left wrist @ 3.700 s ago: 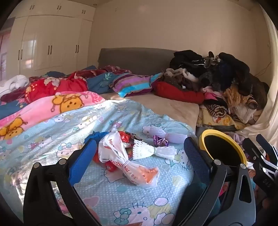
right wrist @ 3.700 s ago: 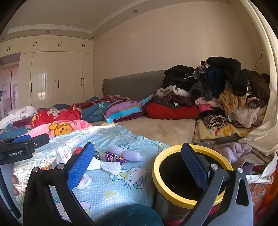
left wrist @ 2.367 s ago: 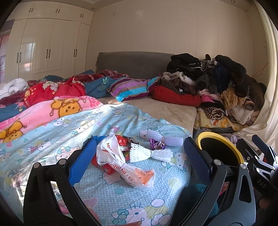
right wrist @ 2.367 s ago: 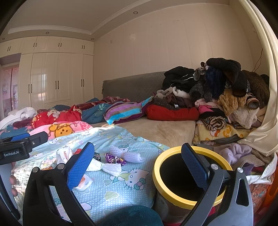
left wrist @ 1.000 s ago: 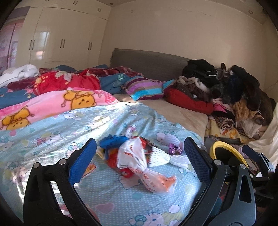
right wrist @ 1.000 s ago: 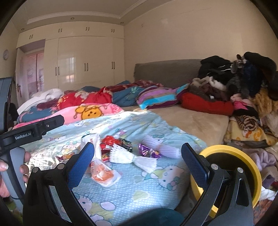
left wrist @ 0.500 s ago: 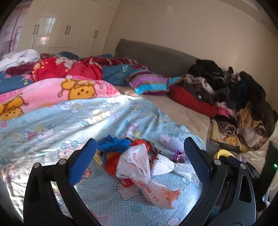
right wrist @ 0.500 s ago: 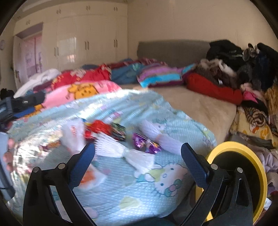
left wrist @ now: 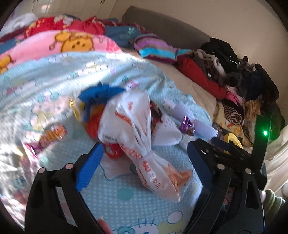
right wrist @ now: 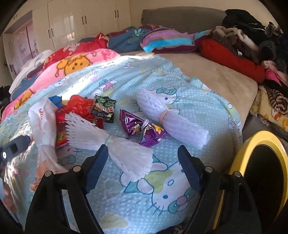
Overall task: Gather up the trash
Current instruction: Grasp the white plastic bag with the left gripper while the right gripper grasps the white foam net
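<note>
Both views have dropped toward the wrappers (right wrist: pixel 144 131); bin (right wrist: pixel 239 158) interior dark

You face a bed (right wrist: pixel 225 79) with a grey headboard (right wrist: pixel 180 16) against a cream wall (left wrist: pixel 225 19). White wardrobes (right wrist: pixel 81 21) stand left of the headboard; clothes (right wrist: pixel 252 36) are heaped right of it. Sunlight falls across the blue quilt (right wrist: pixel 126 75).

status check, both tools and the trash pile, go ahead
Left tool closing around the tied white plastic bag, no grip yet. Right tool closing over the white foam net, not pinched. Yellow-rimmed bin at right, empty-handed approach, nothing blocking.
</note>
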A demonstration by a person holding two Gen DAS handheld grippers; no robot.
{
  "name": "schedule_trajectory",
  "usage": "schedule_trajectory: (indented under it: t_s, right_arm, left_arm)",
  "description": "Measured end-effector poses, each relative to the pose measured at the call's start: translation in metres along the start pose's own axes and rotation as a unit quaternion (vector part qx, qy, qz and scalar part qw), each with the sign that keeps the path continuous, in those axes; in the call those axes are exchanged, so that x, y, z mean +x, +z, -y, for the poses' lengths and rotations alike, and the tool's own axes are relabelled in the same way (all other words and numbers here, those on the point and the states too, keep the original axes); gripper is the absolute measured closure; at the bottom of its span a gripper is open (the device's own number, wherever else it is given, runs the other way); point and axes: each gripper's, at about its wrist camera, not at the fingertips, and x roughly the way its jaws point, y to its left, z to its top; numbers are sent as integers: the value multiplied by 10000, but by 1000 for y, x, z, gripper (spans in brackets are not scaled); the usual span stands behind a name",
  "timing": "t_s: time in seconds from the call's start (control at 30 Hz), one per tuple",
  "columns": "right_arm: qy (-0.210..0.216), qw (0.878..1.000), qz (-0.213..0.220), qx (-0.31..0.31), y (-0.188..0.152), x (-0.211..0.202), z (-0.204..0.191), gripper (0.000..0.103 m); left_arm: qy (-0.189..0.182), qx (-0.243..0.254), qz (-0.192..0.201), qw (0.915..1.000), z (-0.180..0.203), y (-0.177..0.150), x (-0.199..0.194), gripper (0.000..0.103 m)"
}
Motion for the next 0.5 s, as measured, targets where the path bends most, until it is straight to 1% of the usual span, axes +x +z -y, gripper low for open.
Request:
schedule_trajectory:
  t_s: [0.03, 0.1, 0.13, 0.2, 0.23, 0.3, 0.33, 0.37, 0.5]
  right_arm:
    - [6, 10000, -52, -15, 1, 4, 0, 31]
    - [70, 9998, -204, -35, 1, 12, 0, 40]
    - [97, 9996, -256, -42, 1, 14, -1, 42]
    - [204, 9992, -340, -51, 0, 16, -2, 52]
    - [261, 9990, -358, -56, -1, 17, -2, 55]
    - [374, 9985, -389, -52, -3, 15, -3, 66]
    - [375, 9985, -402, -61, -3, 14, -5, 69]
    - [396, 9983, -413, -73, -5, 12, -7, 74]
    - [415, 9984, -363, -86, -14, 2, -10, 85]
  left_arm:
    - [-13, -47, -45, 10000, 0, -2, 2, 20]
    - [-75, -155, -182, 9997, -2, -7, 7, 22]
    - [-82, -177, -230, 9995, -1, -8, 9, 22]
    - [-106, -243, -324, 9991, -2, -12, 12, 25]
    - [-132, -278, -391, 9988, -1, -15, 15, 27]
    - [-173, -322, -495, 9981, 0, -18, 18, 30]
    - [-193, -336, -538, 9978, 0, -19, 19, 31]
    - [-217, -354, -581, 9974, 1, -21, 20, 31]
    - [-254, -414, -737, 9961, 0, -25, 25, 37]
